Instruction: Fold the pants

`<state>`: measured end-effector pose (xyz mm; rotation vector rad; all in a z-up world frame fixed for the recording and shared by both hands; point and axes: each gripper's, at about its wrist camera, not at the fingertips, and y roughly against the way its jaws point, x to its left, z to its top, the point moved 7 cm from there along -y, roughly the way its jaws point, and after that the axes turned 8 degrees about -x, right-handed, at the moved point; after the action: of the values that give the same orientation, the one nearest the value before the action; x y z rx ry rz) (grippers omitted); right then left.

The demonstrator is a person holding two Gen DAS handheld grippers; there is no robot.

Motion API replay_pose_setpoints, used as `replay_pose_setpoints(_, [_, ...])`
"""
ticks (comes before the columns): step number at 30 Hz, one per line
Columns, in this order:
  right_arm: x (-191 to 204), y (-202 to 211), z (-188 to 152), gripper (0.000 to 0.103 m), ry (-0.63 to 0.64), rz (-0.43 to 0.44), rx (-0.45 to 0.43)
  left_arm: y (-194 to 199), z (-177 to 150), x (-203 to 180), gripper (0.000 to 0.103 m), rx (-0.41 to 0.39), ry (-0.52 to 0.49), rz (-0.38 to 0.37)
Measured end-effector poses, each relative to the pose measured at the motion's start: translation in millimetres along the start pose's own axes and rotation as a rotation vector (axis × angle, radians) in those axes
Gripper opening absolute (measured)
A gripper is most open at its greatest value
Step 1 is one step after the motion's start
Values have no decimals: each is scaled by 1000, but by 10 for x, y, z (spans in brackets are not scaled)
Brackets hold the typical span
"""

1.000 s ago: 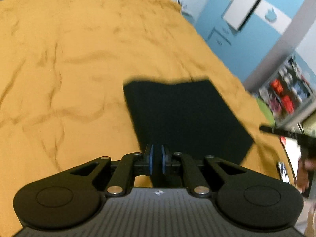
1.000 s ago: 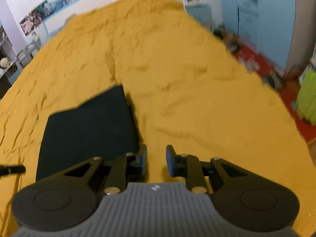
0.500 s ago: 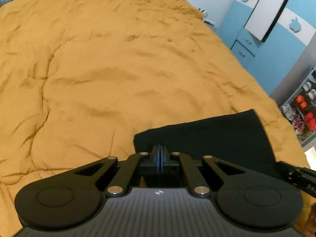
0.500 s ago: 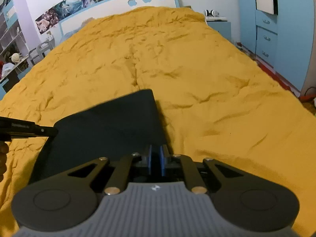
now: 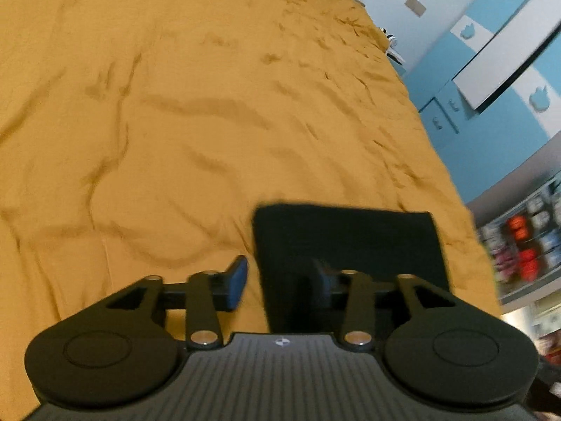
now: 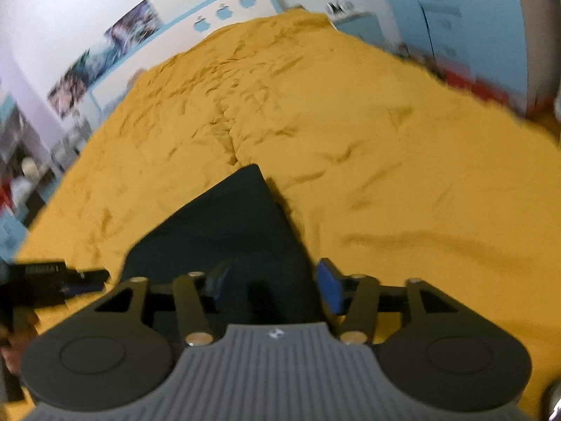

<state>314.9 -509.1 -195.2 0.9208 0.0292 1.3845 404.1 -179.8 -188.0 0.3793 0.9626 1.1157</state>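
We see the folded pants (image 5: 347, 242) lying flat on the bedspread (image 5: 175, 122). Our left gripper (image 5: 280, 277) and right gripper (image 6: 273, 284) have just been opening; each straddles a near pants edge, pads apart, gripping nothing.

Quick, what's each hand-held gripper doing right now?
Left hand-held gripper: just opened, straddling the pants edge.
Right hand-held gripper: just opened over the pants, gripping nothing.
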Motion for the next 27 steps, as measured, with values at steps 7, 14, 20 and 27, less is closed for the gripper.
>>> replay_pose_setpoints(7, [-187, -245, -87, 57, -136, 82, 137, -96, -226, 198, 54, 116, 160, -72])
replay_pose_setpoints(14, [-253, -580, -80, 56, -249, 177, 240, -328, -243, 309, 55, 146, 299, -146])
replay_pose_setpoints(20, [-305, -789, -75, 39, -337, 222, 274, -427, -201, 276, 39, 142, 294, -173])
replay_pose_setpoints(27, [-208, -717, -10, 22, -314, 237, 251, -263, -207, 117, 19, 89, 174, -139])
